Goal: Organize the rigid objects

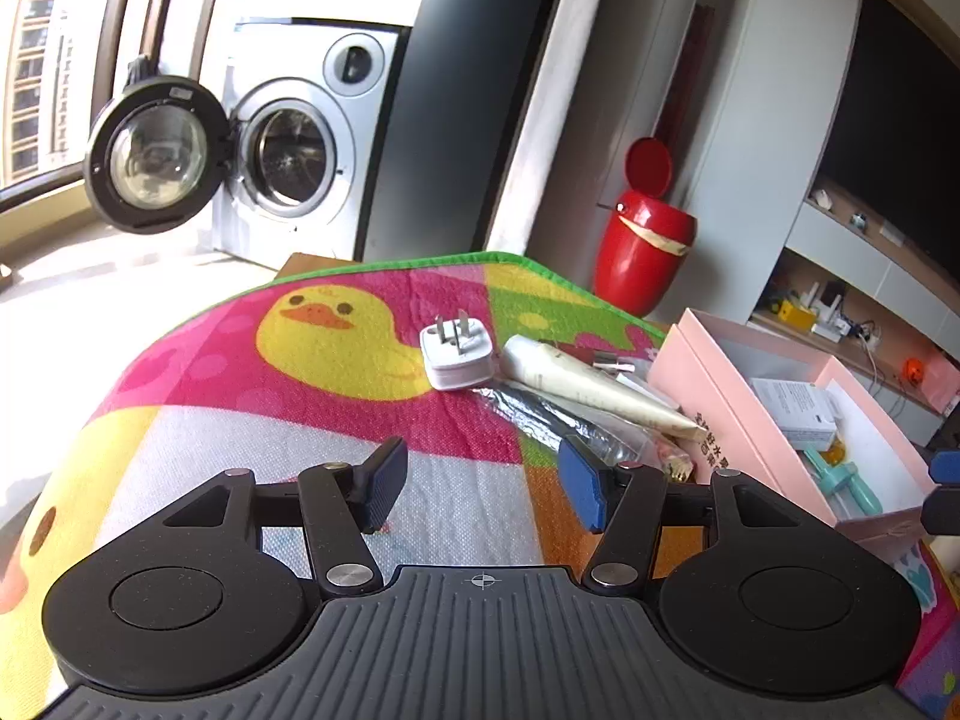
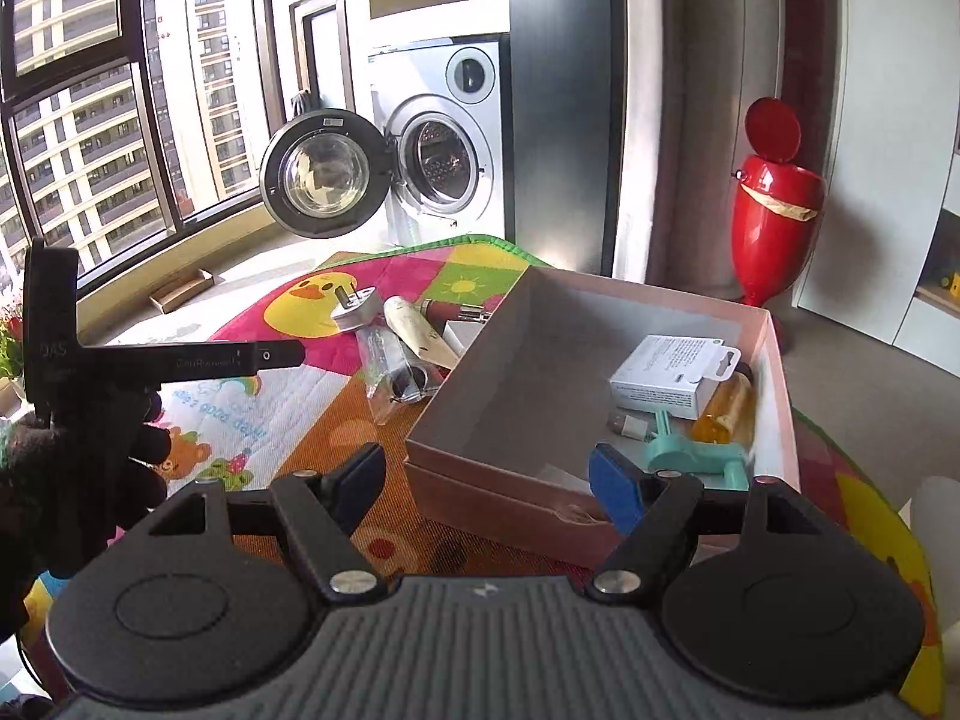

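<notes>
A pink box stands open on the colourful duck mat. Inside it lie a white carton, an amber bottle and a teal plastic piece. Left of the box lie a white plug adapter, a cream tube and a clear foil packet. My left gripper is open over the mat, short of the packet, nothing between its fingers. My right gripper is open at the box's near wall, empty.
A gloved hand with the left gripper's black body shows at the left of the right wrist view. A washing machine with its door swung open and a red bin stand beyond the mat. Shelves lie to the right.
</notes>
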A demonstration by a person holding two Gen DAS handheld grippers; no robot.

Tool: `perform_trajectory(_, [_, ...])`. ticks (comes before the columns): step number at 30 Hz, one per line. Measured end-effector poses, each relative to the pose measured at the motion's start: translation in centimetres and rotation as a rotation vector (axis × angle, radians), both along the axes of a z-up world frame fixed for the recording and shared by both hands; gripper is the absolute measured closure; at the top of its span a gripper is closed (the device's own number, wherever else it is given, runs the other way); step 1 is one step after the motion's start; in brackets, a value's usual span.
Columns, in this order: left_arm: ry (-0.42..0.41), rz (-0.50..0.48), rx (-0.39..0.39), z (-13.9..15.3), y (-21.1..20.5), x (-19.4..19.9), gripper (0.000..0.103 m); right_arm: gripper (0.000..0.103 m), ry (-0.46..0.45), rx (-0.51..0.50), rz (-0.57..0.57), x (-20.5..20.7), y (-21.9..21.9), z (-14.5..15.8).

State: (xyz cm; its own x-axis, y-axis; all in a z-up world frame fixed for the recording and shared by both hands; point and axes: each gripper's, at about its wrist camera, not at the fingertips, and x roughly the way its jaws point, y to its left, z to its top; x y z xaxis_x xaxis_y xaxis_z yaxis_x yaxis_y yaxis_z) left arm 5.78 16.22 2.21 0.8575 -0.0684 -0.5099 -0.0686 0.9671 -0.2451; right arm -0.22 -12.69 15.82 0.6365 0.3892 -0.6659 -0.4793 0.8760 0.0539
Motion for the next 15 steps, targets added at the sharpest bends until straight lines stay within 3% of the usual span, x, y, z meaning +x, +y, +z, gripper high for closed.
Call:
perform_trajectory(5, [-0.074, -0.032, -0.075, -1.4, 0.8, -0.5, 0.042, 0.028, 0.065, -0.035, 0.013, 6.6, 6.3, 1.1])
perform_trajectory(9, [-0.079, -0.092, -0.129, -2.2, 1.2, -0.5, 0.042, 0.029, 0.132, -0.121, 0.0, 12.8, 11.8, -0.3])
perform_trajectory(10, [-0.077, -0.096, -0.143, -2.2, 1.4, -0.5, 0.042, 0.032, 0.139, -0.142, -0.016, 14.1, 12.8, -0.9])
perform_trajectory(12, [-0.077, -0.093, -0.166, -2.1, 1.7, -0.6, 0.042, 0.057, 0.168, -0.188, -0.059, 17.4, 14.9, -2.5])
perform_trajectory(15, [-0.068, -0.092, -0.164, -2.2, 1.9, -0.8, 0.042, 0.06, 0.205, -0.219, -0.091, 21.2, 16.9, -4.9])
